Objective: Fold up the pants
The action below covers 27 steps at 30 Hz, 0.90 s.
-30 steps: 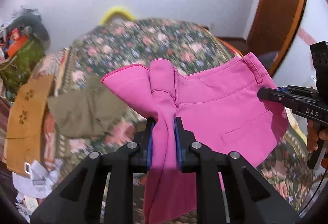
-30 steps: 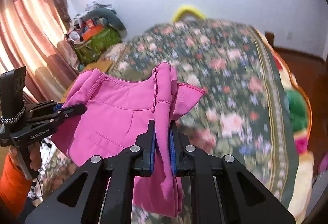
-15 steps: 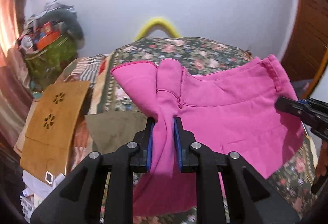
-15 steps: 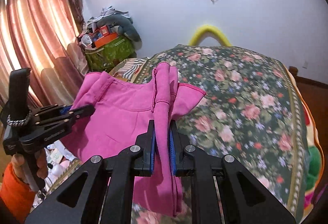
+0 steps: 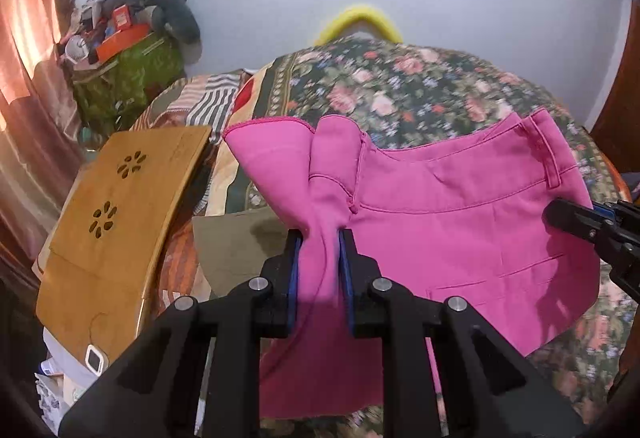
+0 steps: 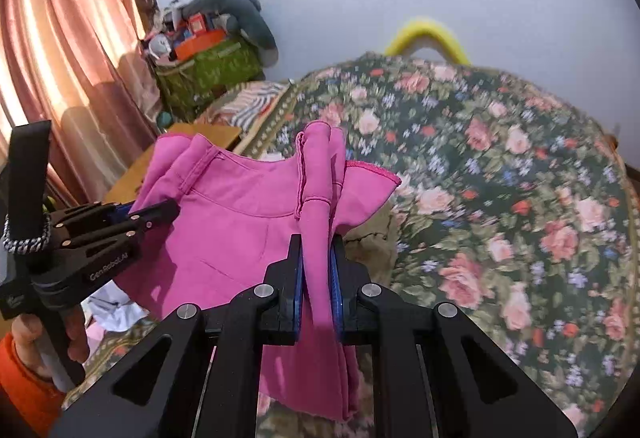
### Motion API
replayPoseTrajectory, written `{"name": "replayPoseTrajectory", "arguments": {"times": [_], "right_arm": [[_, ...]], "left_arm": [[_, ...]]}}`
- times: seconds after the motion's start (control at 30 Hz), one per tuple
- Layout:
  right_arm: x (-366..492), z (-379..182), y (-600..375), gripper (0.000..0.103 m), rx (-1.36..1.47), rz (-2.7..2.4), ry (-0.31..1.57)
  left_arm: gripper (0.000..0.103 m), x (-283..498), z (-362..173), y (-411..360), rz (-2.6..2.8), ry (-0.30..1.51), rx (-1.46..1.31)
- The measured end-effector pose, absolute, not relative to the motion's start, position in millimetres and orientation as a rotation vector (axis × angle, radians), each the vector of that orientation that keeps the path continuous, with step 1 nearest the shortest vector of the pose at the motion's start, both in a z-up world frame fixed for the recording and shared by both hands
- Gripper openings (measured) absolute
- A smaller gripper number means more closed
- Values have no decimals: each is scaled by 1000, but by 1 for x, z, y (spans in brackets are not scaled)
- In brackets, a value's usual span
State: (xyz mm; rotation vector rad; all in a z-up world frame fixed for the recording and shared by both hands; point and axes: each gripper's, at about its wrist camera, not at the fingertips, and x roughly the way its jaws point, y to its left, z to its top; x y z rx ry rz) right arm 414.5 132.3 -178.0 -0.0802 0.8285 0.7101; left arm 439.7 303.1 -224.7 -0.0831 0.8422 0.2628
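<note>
The pink pants (image 5: 460, 230) hang in the air above the floral bed (image 5: 420, 85), stretched between both grippers. My left gripper (image 5: 319, 238) is shut on a bunched part of the waistband. My right gripper (image 6: 317, 242) is shut on the other bunched part. The right gripper shows at the right edge of the left wrist view (image 5: 560, 215), and the left gripper at the left of the right wrist view (image 6: 168, 209). The pants (image 6: 240, 230) spread between them, with the legs hanging down out of sight.
An olive garment (image 5: 236, 250) lies flat on the bed under the pants. A wooden lap table (image 5: 116, 213) sits at the bed's left side. A green bag piled with clutter (image 5: 124, 77) stands by the curtain. A yellow arch (image 5: 360, 17) rises behind the bed.
Both grippers have risen and tilted up with the pants, so more of the wall and the far side of the bed shows. The grips are unchanged.
</note>
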Motion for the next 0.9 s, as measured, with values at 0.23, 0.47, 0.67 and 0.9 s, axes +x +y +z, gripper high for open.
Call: {"name": "replayPoseTrajectory", "arguments": {"times": [0.23, 0.47, 0.67, 0.9], "right_arm": [[433, -232, 162, 11, -198, 654, 865], [435, -249, 160, 19, -280, 613, 903], [419, -243, 148, 31, -365, 618, 882], [393, -224, 119, 40, -346, 609, 897]], "left_arm": [[17, 467, -285, 320, 279, 925, -80], [36, 476, -310, 335, 293, 1004, -134], [38, 449, -303, 351, 324, 1016, -145], [38, 409, -297, 362, 368, 1058, -169]]}}
